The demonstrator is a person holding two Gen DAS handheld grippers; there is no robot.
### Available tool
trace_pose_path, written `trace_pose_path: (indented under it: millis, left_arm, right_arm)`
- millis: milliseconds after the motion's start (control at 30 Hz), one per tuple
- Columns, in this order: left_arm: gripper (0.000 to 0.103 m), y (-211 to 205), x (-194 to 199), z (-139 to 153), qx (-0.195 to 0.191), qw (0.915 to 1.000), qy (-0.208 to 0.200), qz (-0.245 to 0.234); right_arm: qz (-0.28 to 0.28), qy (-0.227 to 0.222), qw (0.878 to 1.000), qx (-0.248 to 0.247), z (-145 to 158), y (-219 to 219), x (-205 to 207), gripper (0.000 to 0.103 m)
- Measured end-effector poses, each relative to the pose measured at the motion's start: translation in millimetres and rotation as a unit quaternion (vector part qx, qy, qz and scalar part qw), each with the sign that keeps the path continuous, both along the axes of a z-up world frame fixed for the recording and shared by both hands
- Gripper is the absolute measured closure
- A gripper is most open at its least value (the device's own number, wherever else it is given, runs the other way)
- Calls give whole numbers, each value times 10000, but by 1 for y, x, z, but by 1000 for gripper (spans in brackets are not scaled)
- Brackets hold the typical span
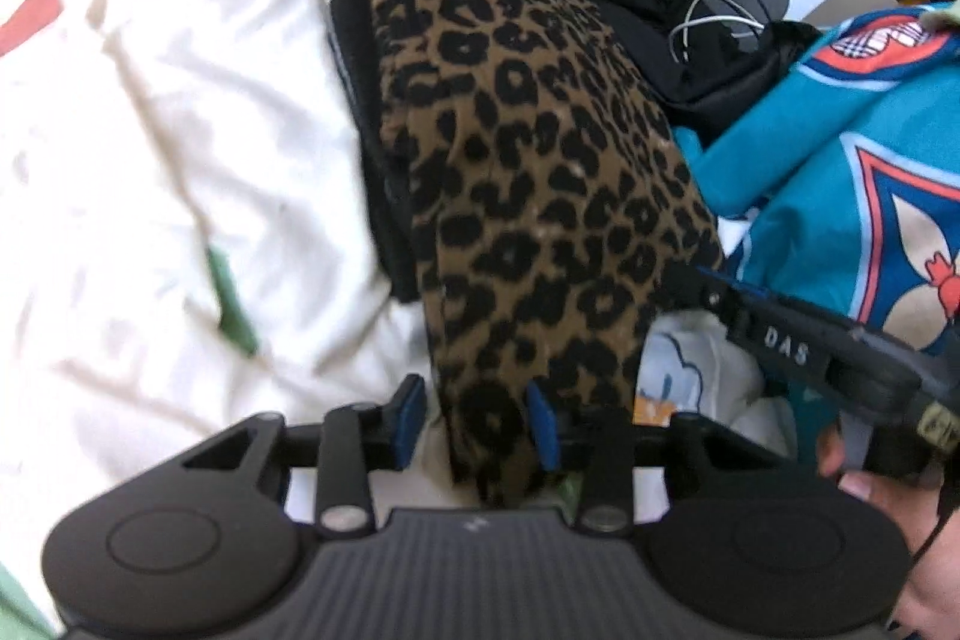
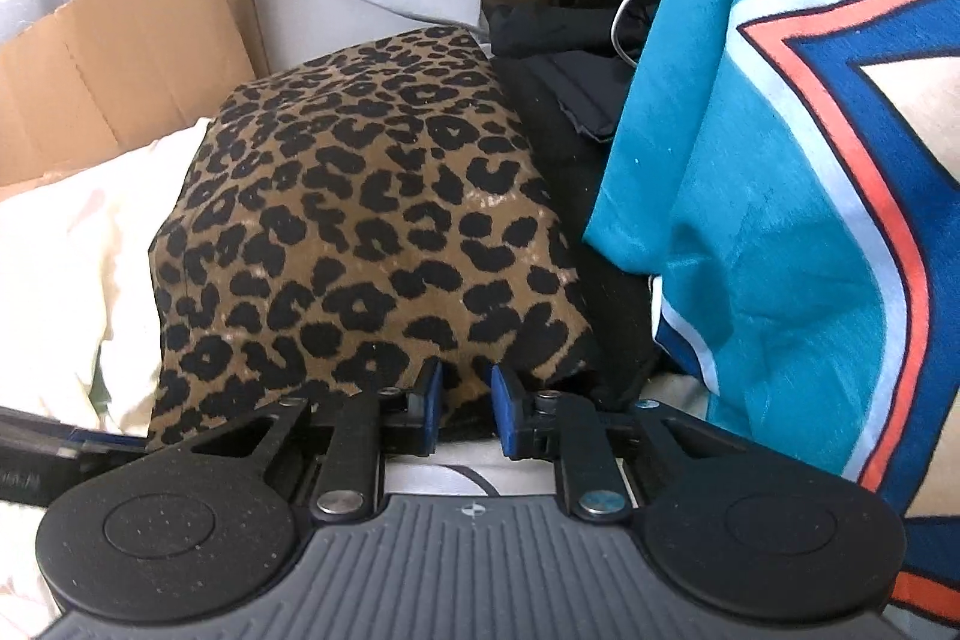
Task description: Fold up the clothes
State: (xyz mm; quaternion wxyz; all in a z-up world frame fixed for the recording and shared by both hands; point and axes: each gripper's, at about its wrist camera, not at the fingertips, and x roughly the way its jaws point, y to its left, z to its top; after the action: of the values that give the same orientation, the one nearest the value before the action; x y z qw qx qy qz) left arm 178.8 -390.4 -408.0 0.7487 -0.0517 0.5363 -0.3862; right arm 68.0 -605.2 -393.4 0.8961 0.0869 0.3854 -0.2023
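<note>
White bedding (image 1: 150, 130) under folded leopard-print garment (image 1: 528, 148)

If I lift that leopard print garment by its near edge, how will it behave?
The leopard print garment is soft cloth, so it will likely droop and unfold from the held edge. It looks thin, so probably light. It drapes over a black garment, which friction may drag along.
</note>
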Motion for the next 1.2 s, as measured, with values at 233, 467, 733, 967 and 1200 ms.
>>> trace_pose_path:
  millis: [233,467,733,967,1200]
  left_arm:
    - [84,7,-10,0,136,9999,47,53]
    - [84,0,-19,1,524,9985,99,-110]
    - [65,7,-20,36,810,9963,195,-198]
    - [32,17,-15,90,877,9959,71,-198]
    - [25,20,-15,143,874,9955,-274,-259]
  right_arm:
    - [-124,-54,9998,111,4,0,-4,78]
    - [-253,-183,9992,265,10,0,-8,77]
    - [-494,-552,9946,723,22,4,-13,63]
    - [-734,-605,9895,1092,47,5,-9,44]
    - [-833,-615,9871,1223,92,8,-21,17]
